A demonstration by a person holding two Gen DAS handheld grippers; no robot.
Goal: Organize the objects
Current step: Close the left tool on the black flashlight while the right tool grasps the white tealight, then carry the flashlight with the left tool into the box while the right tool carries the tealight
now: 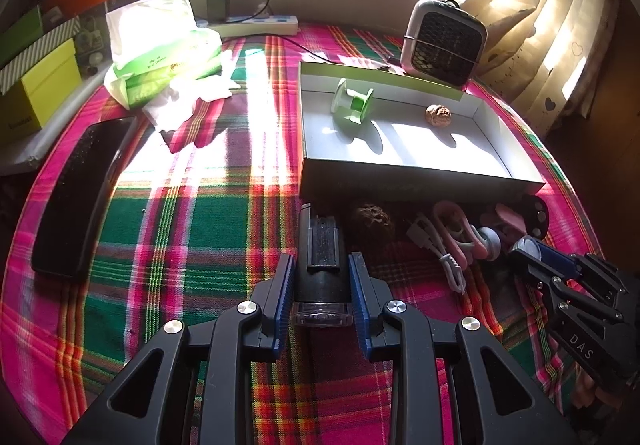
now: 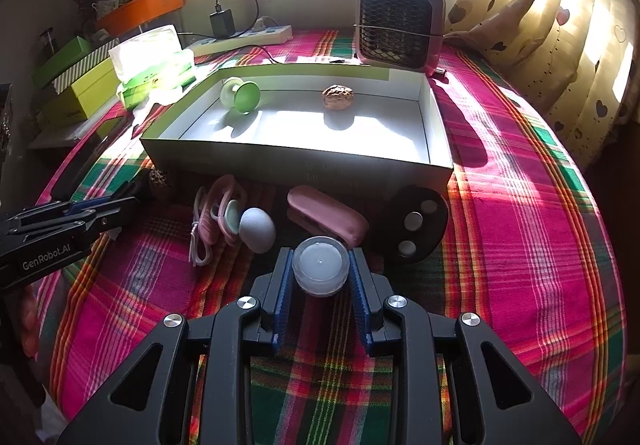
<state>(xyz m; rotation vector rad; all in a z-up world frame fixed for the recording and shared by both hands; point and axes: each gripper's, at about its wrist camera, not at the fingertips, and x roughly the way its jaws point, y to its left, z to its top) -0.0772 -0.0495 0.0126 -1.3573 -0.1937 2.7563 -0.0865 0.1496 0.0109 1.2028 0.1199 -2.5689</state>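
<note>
My left gripper [image 1: 322, 265] is shut on a black cylinder with a clear end [image 1: 320, 265], low over the plaid cloth. My right gripper [image 2: 320, 257] is shut on a small clear round jar [image 2: 320, 271]. An open white box [image 2: 436, 117] stands just beyond both; it holds a green spool [image 2: 242, 95] and a walnut [image 2: 338, 97]. In front of the box lie a dark pine cone [image 1: 368, 221], a pink cable bundle [image 2: 218, 215], a grey egg shape [image 2: 258, 229], a pink case [image 2: 328, 219] and a black oval with three round dots [image 2: 416, 223].
A small fan heater [image 2: 400, 25] stands behind the box. A green tissue pack [image 1: 164, 49], a power strip [image 1: 260, 25] with a charger, and a black phone-like slab [image 1: 84, 193] lie to the left. Coloured boxes stack at far left. Curtains hang on the right.
</note>
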